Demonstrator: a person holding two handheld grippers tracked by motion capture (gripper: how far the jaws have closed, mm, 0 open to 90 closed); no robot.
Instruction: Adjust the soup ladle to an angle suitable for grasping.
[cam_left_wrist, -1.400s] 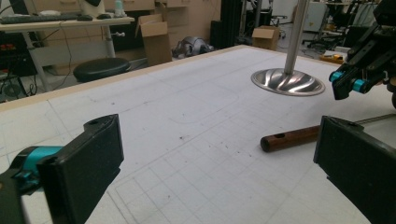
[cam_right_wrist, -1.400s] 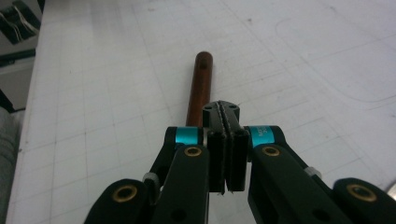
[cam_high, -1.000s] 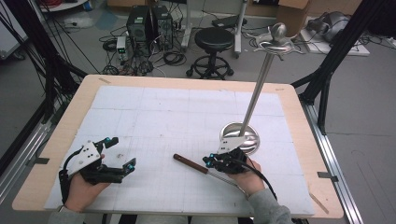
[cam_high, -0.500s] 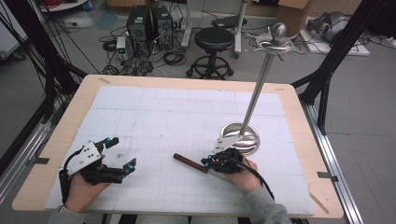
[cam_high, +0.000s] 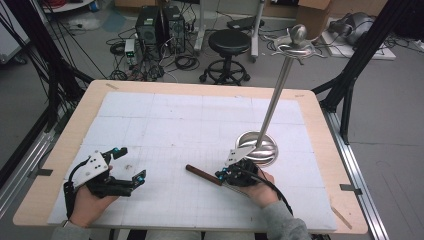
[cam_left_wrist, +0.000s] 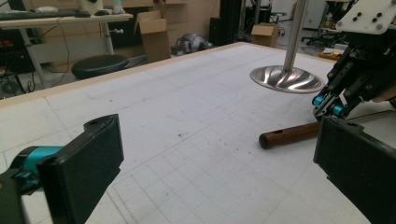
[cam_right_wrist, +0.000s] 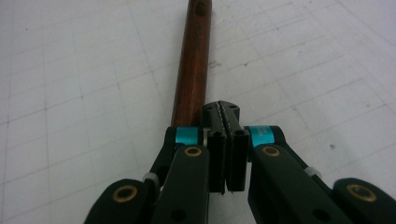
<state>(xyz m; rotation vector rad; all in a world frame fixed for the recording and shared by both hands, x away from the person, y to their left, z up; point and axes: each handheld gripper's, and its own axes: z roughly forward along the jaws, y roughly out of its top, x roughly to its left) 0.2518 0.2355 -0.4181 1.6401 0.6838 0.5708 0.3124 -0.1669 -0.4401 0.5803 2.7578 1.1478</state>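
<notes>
Pressing its jaws fully together, your right gripper (cam_right_wrist: 226, 116) sits low on the mat with the wooden handle (cam_right_wrist: 192, 65) running out from under it and away along its left side; whether anything thin is pinched between the pads I cannot tell, since they look closed on themselves and the handle passes beneath rather than between them. From above, that gripper (cam_high: 223, 175) is at the near right of the table, the handle (cam_high: 203, 174) lying flat on the white mat (cam_high: 165, 120) and pointing left toward the middle. Just beyond your right hand (cam_high: 260, 187) stands the metal stand (cam_high: 272, 107), its round base (cam_high: 257, 148) on the mat and its hooked top high over the far edge. Your left gripper (cam_high: 135, 181) rests at the near left, well apart from the handle, jaws spread wide and holding nothing; its own view looks across at the handle (cam_left_wrist: 292, 134) and the base (cam_left_wrist: 286, 78). The step in hand looks like getting a grip on the tool near where handle meets the hidden end. Next, I judge you must confirm the hold is firm, then lift it level, keeping clear of the stand's pole (cam_left_wrist: 295, 32).
</notes>
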